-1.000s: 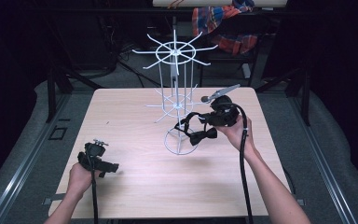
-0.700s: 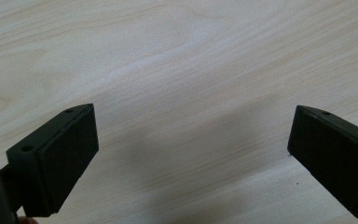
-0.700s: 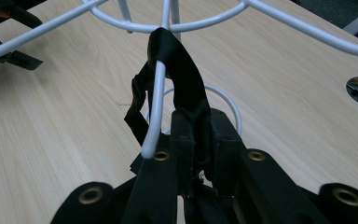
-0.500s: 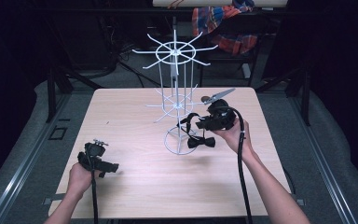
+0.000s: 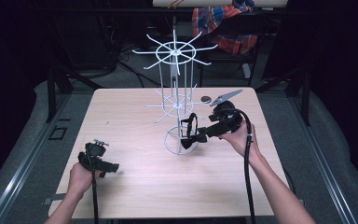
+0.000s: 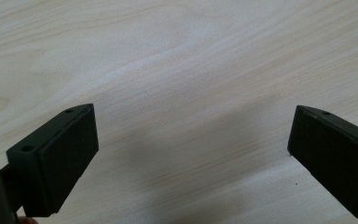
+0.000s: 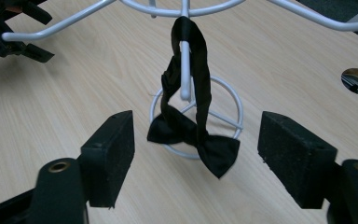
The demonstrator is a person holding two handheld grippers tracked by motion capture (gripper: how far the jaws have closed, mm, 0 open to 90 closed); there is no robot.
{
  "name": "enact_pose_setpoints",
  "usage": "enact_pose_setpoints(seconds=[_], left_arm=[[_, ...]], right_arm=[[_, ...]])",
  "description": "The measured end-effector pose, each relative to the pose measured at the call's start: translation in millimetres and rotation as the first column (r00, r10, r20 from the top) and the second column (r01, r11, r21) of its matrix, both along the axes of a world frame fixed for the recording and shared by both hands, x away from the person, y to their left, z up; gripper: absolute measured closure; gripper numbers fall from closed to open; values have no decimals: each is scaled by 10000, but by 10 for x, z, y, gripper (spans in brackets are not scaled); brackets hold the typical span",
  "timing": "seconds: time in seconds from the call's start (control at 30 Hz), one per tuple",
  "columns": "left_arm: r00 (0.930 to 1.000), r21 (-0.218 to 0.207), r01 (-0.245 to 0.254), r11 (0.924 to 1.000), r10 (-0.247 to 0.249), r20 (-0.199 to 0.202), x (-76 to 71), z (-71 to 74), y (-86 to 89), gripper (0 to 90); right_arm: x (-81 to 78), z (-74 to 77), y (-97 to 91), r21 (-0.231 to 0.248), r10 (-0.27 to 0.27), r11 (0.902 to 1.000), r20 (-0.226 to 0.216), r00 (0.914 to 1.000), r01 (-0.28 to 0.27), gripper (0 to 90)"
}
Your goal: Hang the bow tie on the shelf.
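Right gripper pulled back toward lower right of high view, jaws apart, empty. Bow tie hangs by strap on rack lower arm, frame centre. Left gripper idle, jaws wide over table. Advice: withdraw straight, avoid snagging strap.
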State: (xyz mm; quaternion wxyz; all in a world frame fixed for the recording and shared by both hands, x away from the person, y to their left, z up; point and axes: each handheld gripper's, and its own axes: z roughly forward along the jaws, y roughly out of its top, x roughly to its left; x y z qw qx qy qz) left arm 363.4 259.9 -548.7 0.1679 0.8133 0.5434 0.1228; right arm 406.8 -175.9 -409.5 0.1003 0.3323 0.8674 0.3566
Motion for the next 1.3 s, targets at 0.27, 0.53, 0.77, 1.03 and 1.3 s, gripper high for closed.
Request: enact_pose_setpoints(seconds=[0.27, 0.53, 0.77, 1.03, 1.3], left_arm=[[10000, 10, -20, 10000, 20, 3, -2, 1, -4, 17], [10000, -2, 0, 10000, 0, 29, -2, 1, -15, 17], [10000, 25, 37, 10000, -37, 36, -1, 6, -26, 17], [10000, 37, 42, 10000, -42, 38, 0, 8, -29, 17], [10000, 40, 43, 10000, -43, 51, -3, 14, -37, 17]], right_arm=[[-220, 82, -103, -373, 135, 9992, -113, 9998, -139, 158], [-440, 114, -272, -613, 48, 9981, -38, 10000, -50, 144], [-668, -1, -513, -970, -245, 9951, -386, 9990, 207, 142], [-868, -256, -704, -1414, -588, 9888, -764, 9953, 475, 142], [-1051, -533, -876, -1643, -940, 9839, -1447, 9850, 698, 137]])
